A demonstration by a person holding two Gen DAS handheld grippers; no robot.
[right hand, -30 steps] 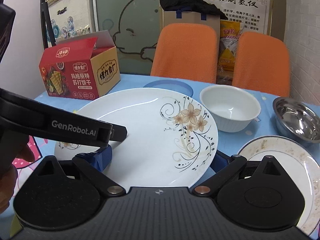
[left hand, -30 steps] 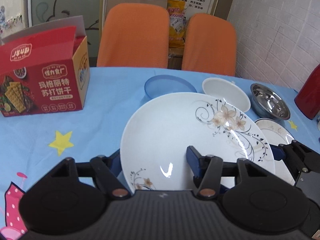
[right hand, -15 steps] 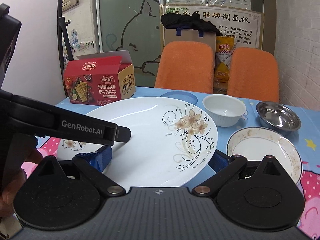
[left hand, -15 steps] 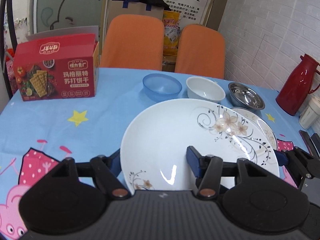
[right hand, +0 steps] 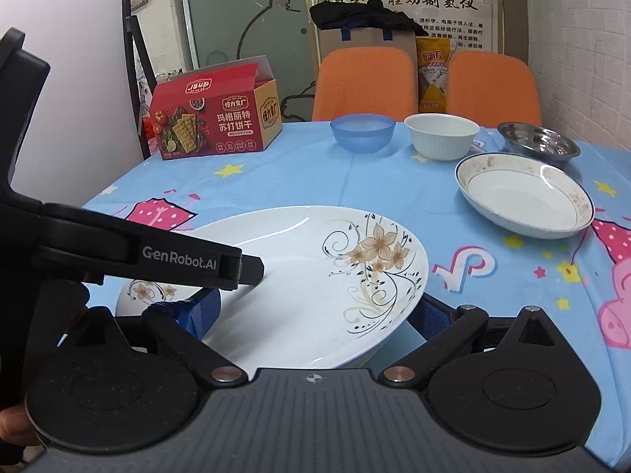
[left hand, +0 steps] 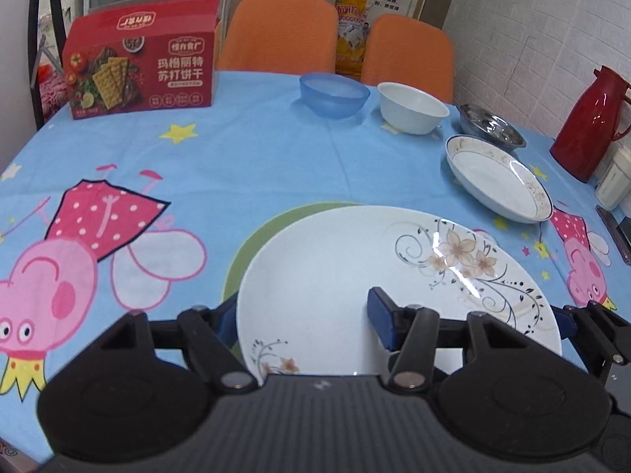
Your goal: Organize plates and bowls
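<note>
Both hand-held grippers have drawn back toward the near edge of the counter [left hand: 276,149] since the earlier frames, carrying the floral plate [left hand: 339,276] with them; the bowls now sit far off at 12 o'clock, and a green printed disc is exposed beneath the plate's far rim.

Left hand-held gripper [left hand: 305,317]: jaws narrow, clamped on the plate's near left rim, one blue pad on the upper face, the other below the edge and largely hidden. Right hand-held gripper [right hand: 317,315]: one blue pad on the plate's face, one under the rim at the plate's 3 o'clock side; it grips the same plate.

The plate is round, so no long axis; it faces up, near level, tilted slightly in the right wrist view. Its flower motif lies at 2 o'clock, a small sprig at 7 o'clock. Whether it touches the cloth cannot be told; its near edge is cut off by the gripper bodies.

Glazed white ceramic, glossy, with light streaks. Left to right beyond it: a red cardboard cracker box [left hand: 138,67], flap open, at 10 o'clock; a translucent blue bowl [left hand: 334,94]; a white bowl [left hand: 412,107]; a steel bowl [left hand: 491,128], partly hidden behind a shallow rimmed plate [left hand: 499,179] with brownish soiling; a red flask [left hand: 591,118] at 2 o'clock. The cloth is blue with cartoon prints. A fingertip shows at the lower left of the right view.
</note>
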